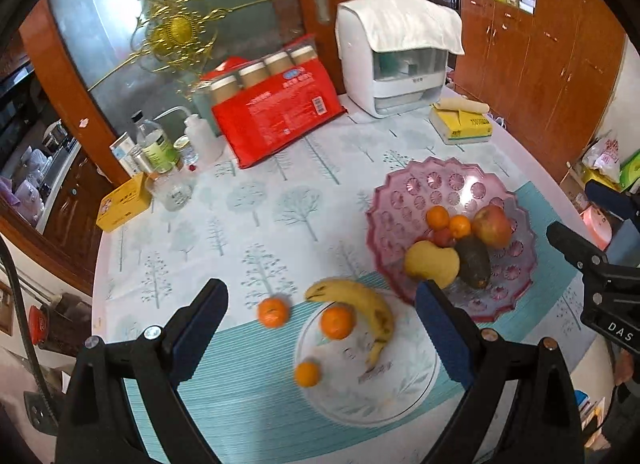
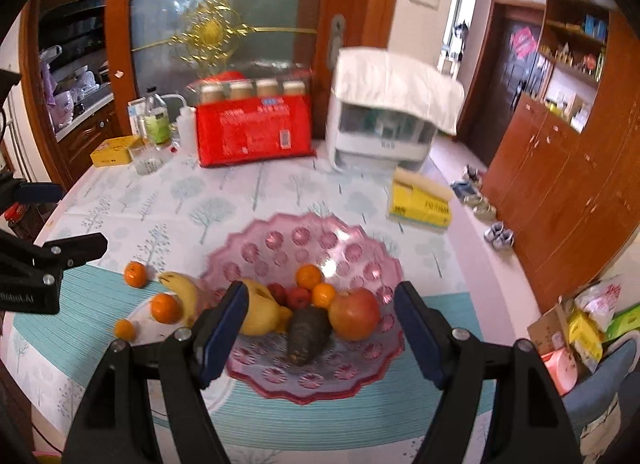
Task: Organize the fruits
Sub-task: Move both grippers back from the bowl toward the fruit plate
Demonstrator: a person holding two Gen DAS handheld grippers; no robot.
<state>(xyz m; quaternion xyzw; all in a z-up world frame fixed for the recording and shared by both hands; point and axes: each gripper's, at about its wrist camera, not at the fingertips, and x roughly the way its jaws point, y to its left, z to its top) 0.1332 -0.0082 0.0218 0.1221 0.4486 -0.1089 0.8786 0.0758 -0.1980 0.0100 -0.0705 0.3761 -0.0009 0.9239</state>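
Observation:
My left gripper (image 1: 320,328) hangs open and empty above a clear glass plate (image 1: 400,392) that holds a banana (image 1: 360,300) and two tangerines (image 1: 337,321). A third tangerine (image 1: 273,312) lies on the tablecloth to the plate's left. My right gripper (image 2: 320,328) is open too, with nothing between its fingers, above the pink glass bowl (image 2: 280,248). In the bowl are a red apple (image 2: 354,314), a yellow pear-like fruit (image 2: 260,314), a dark avocado (image 2: 306,334), two tangerines (image 2: 309,276) and small red fruits (image 2: 298,297). The same bowl (image 1: 436,184) shows right of the plate in the left wrist view.
At the table's back stand a red pack with jars (image 1: 276,108), a white appliance under a cloth (image 1: 400,56), a yellow tissue pack (image 1: 460,122), bottles (image 1: 156,144) and a yellow box (image 1: 122,208). Wooden cabinets (image 2: 560,184) line the right; shoes (image 2: 480,200) lie on the floor.

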